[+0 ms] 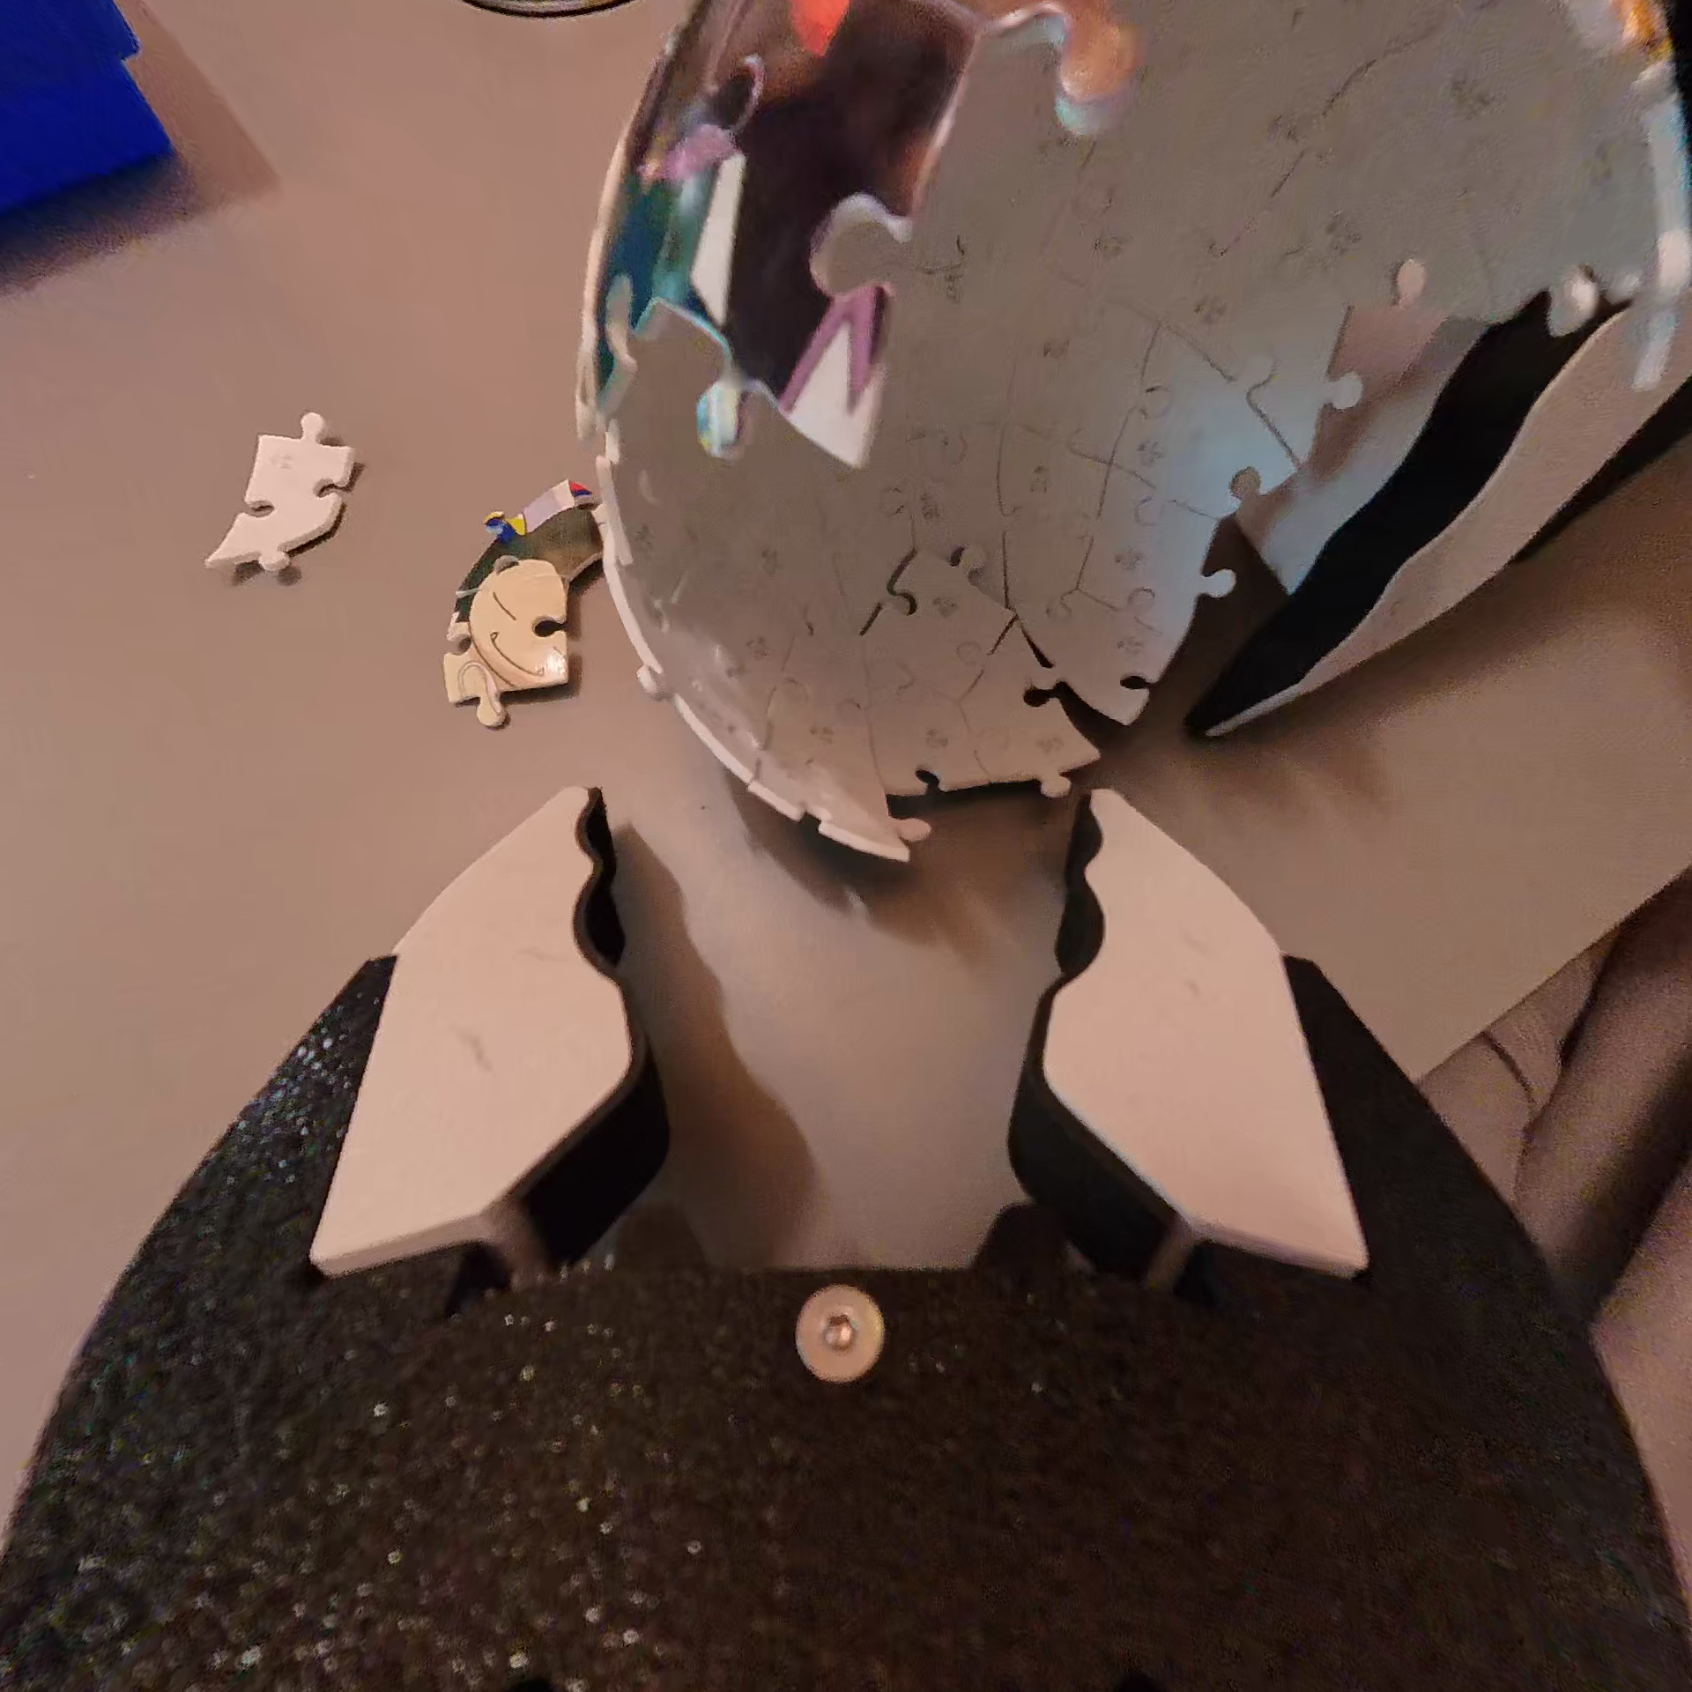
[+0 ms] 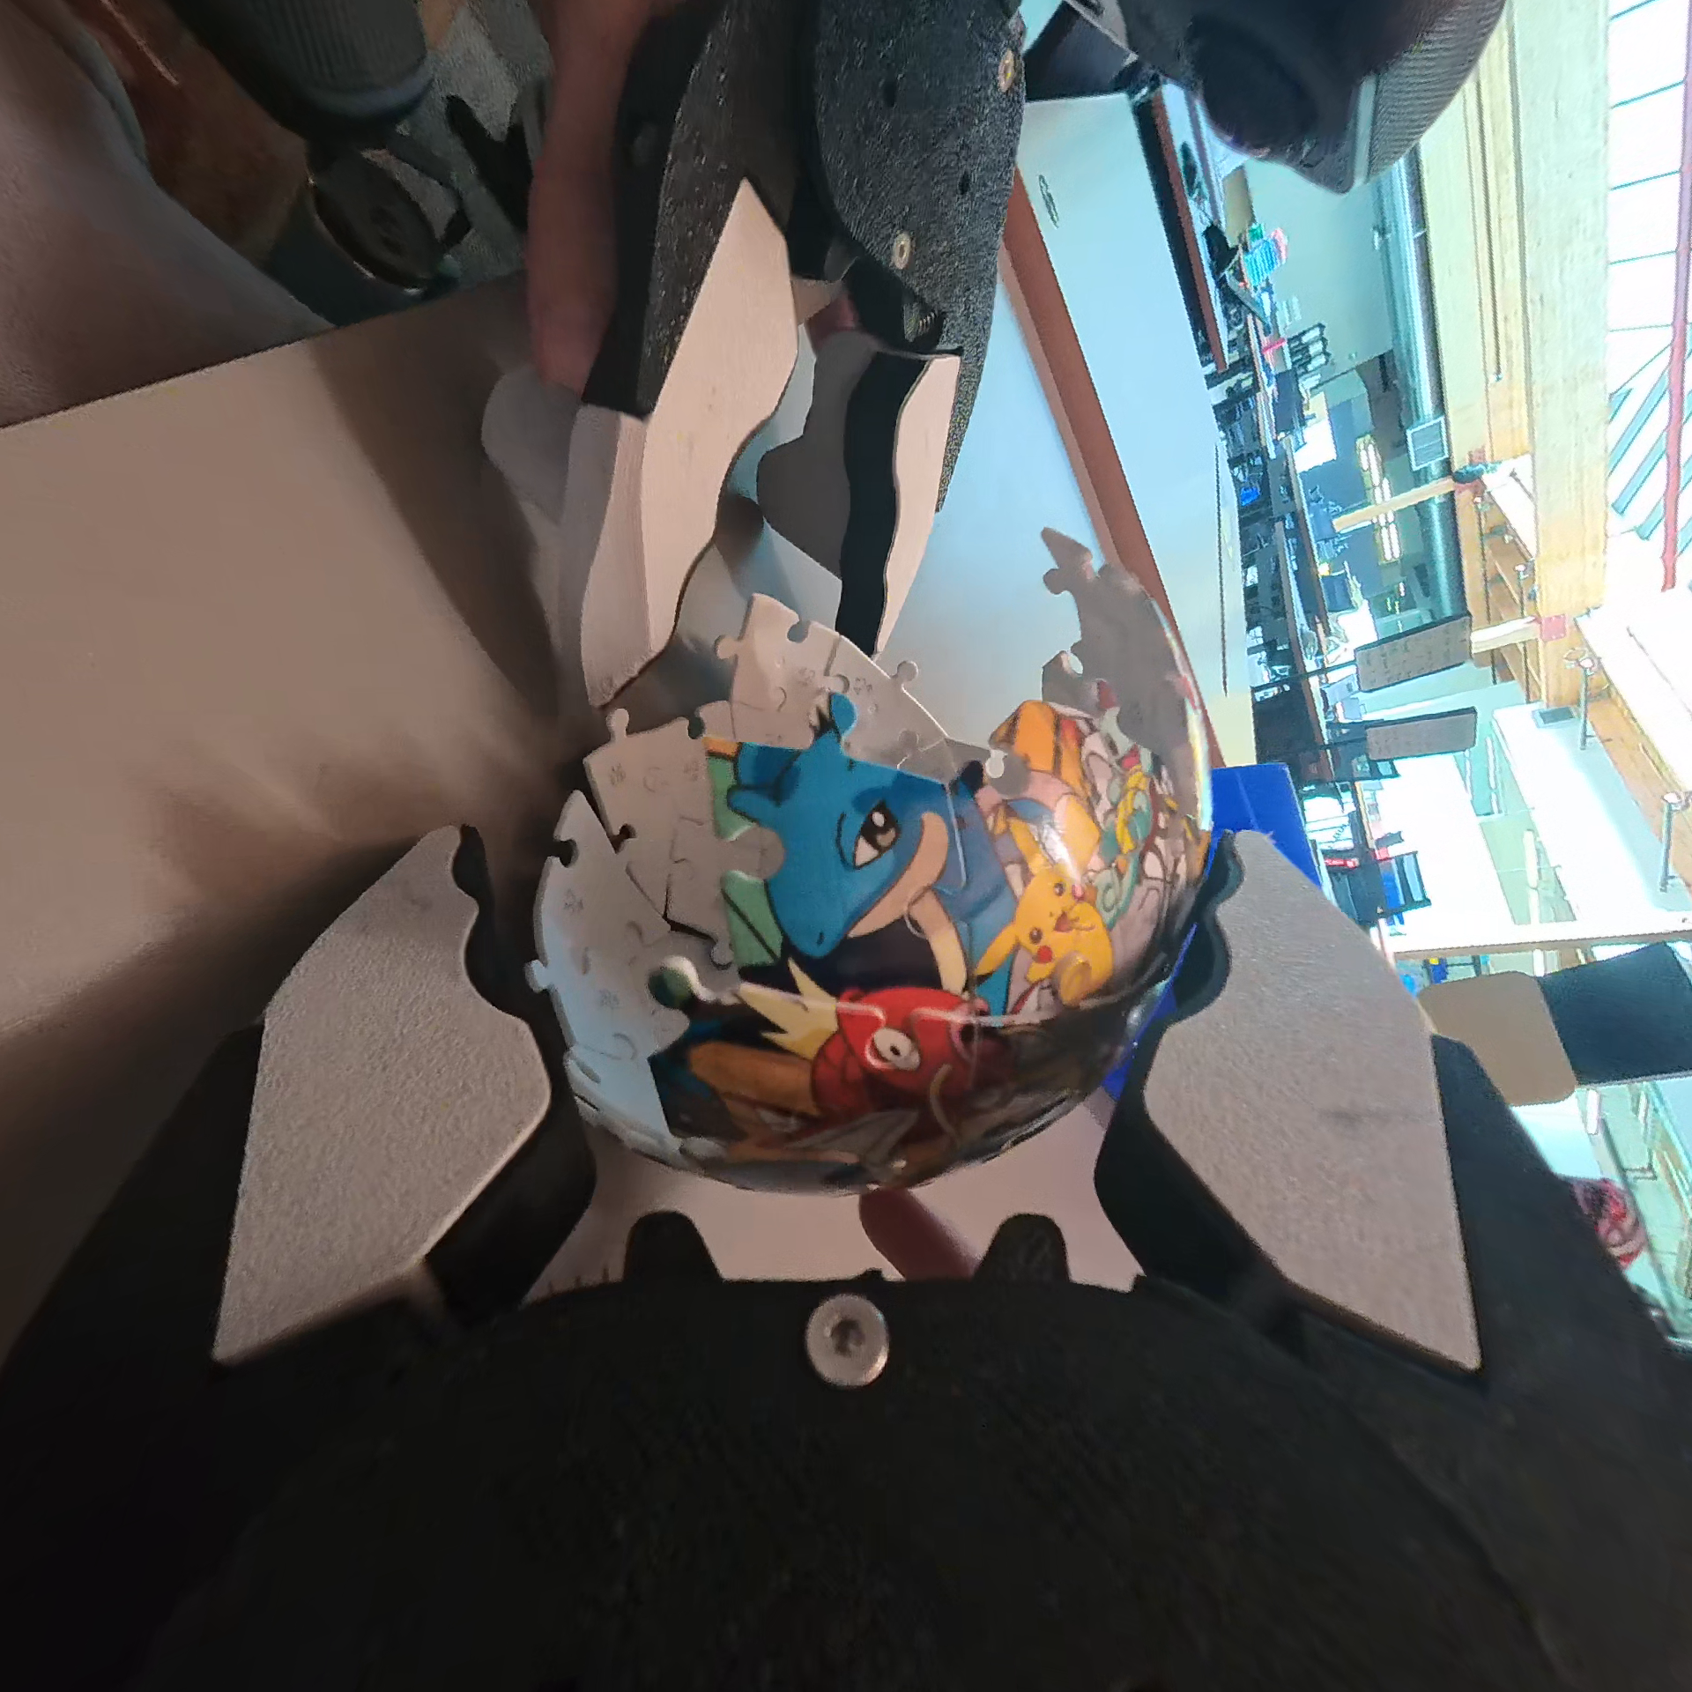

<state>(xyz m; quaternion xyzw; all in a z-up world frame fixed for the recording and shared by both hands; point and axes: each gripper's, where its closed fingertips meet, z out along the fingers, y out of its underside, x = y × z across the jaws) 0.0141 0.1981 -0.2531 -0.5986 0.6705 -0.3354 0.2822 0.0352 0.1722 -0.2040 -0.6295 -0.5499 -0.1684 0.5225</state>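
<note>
A partly built puzzle ball (image 1: 1007, 476) hangs tilted above the grey table (image 1: 229, 870). Its white inner side and open jagged rim face the left wrist view. My left gripper (image 1: 842, 824) is open and empty, its tips just below the ball's lower edge. In the right wrist view my right gripper (image 2: 847, 851) is shut on the puzzle ball (image 2: 879, 916), one finger on each side of its colourful cartoon-printed shell. The left gripper (image 2: 760, 568) shows above it, jaws apart by the ball's white rim. The right gripper's finger (image 1: 1373, 549) shows beside the ball.
A loose white puzzle piece (image 1: 279, 499) and a small cluster of printed pieces (image 1: 513, 623) lie on the table left of the ball. A blue box (image 1: 64, 119) sits at the far left corner. A person's hand (image 2: 568, 229) holds the left gripper. The loose white puzzle piece (image 1: 279, 499) lies some 12 cm from my left tips, 20 cm from my right tips.
</note>
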